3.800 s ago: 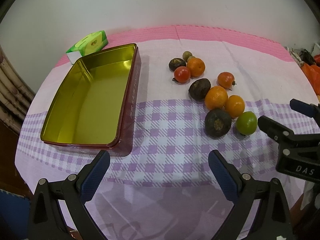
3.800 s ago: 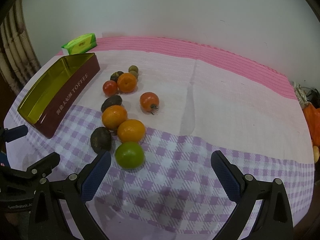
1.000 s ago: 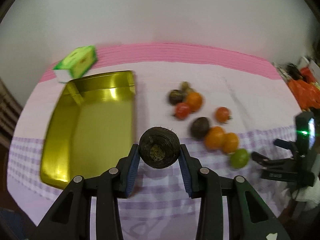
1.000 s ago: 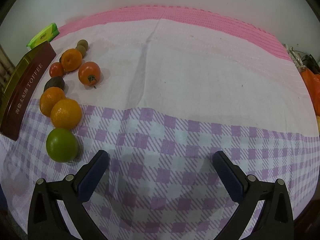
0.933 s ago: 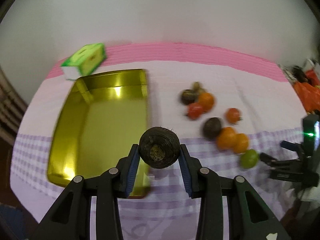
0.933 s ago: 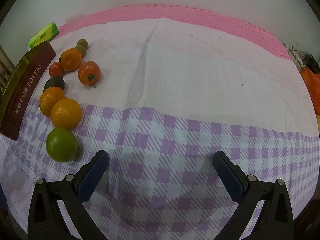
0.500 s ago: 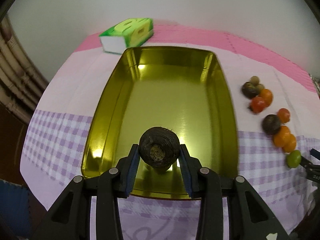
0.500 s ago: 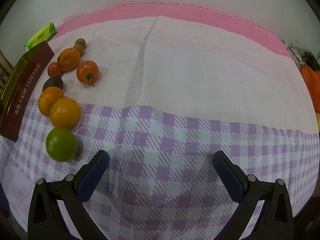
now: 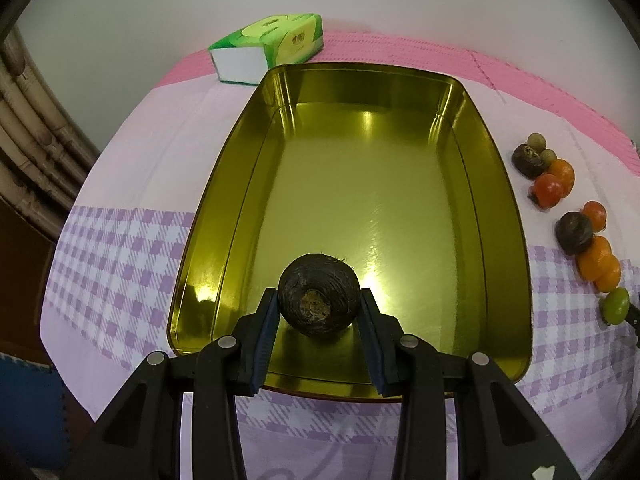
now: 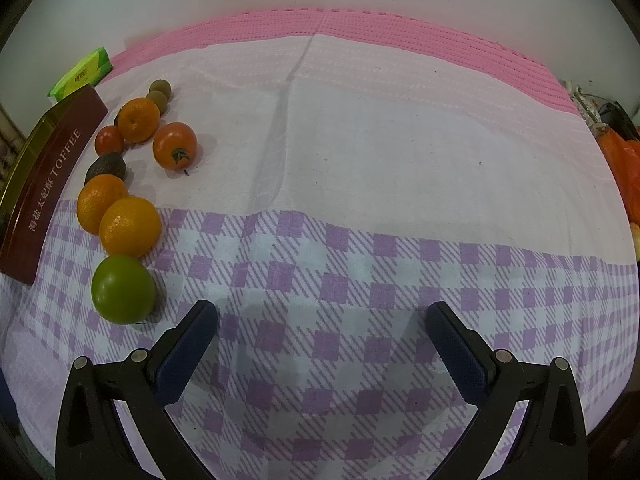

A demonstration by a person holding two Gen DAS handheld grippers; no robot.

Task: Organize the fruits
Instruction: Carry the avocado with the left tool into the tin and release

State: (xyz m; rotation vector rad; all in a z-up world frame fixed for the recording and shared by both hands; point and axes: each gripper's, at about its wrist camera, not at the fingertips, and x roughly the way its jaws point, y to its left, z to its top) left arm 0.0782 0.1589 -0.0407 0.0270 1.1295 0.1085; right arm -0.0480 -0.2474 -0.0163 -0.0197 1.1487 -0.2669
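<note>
My left gripper (image 9: pixel 318 310) is shut on a dark brown round fruit (image 9: pixel 318 294) and holds it over the near end of the gold toffee tin (image 9: pixel 504 200), which is otherwise bare inside. Right of the tin lies a row of fruit: oranges (image 9: pixel 598 260), a green one (image 9: pixel 615 306), tomatoes (image 9: pixel 548 189) and dark fruits (image 9: pixel 574 232). My right gripper (image 10: pixel 320 332) is open and empty over the checked cloth. In its view the green fruit (image 10: pixel 123 289), oranges (image 10: pixel 130 226) and a tomato (image 10: pixel 175 145) lie to its left, beside the tin's maroon wall (image 10: pixel 48 176).
A green tissue pack (image 9: pixel 272 46) lies behind the tin, also in the right wrist view (image 10: pixel 80 74). The pink and purple-checked cloth (image 10: pixel 380 160) covers a round table. Bamboo poles (image 9: pixel 28 136) stand at the left; orange bags (image 10: pixel 624 160) lie at the right edge.
My left gripper took the dark fruit from the row and carried it left over the tin, now lower and closer to it. The right gripper stayed open and barely moved.
</note>
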